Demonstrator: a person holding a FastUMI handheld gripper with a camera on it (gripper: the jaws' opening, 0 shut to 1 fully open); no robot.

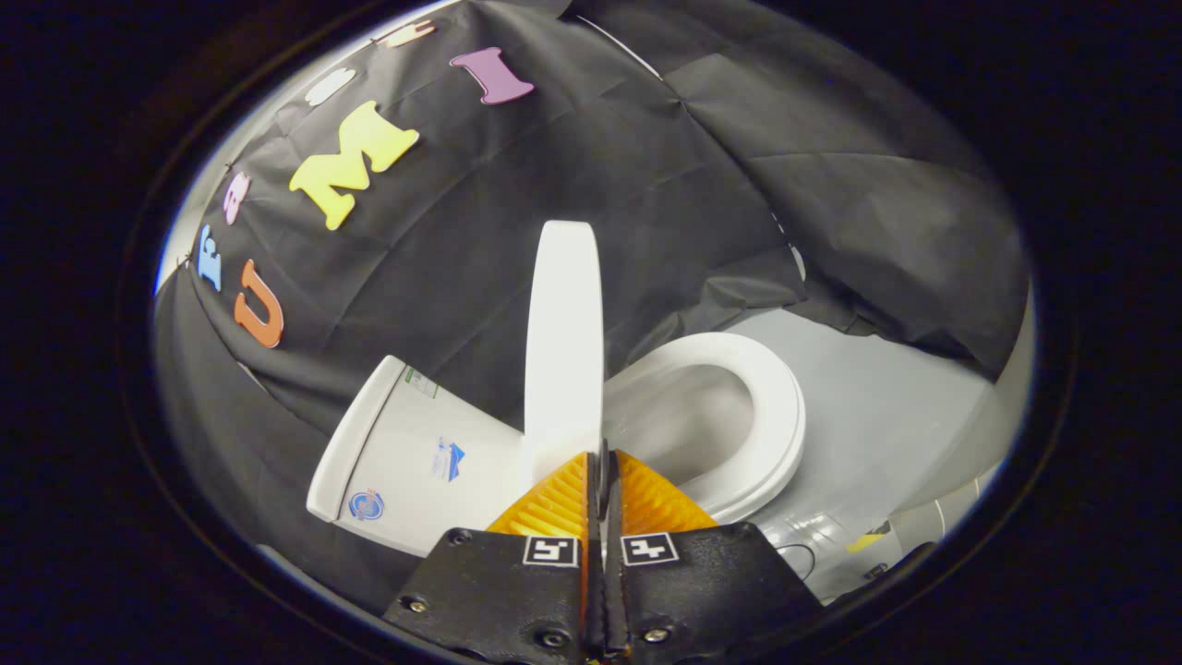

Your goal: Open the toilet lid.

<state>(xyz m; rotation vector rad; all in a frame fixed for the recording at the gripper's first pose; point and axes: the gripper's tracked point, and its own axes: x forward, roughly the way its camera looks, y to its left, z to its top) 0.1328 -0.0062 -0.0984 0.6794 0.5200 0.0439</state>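
Gripper [603, 462]: two orange ribbed fingers [554, 503] on black mounts, bottom centre of frame. Tips meet with only a hairline slit between them, nothing clamped. They sit against or just in front of the lower edge of the lid; real contact can't be confirmed from this angle.

White plastic toilet lid [561, 342]: centre of frame, raised, standing upright and seen nearly edge-on as a tall narrow slab. Its hinge end is covered by the fingertips.

White oval toilet seat ring [780, 416]: right of the lid, down on the bowl. Its near-left part is cut off behind the lid and fingers.

Toilet bowl [679, 420]: interior visible through the ring, pale and smeared by blur. Can't make out water or anything else in it.

White ceramic cistern [416, 453]: left of the lid, lower left of centre, tilted by lens distortion, with small stickers on its face. Lower corner hidden by the left finger mount.

Pale grey floor [877, 406]: right of the bowl. Small dark and yellow bits at lower right, too small to identify.
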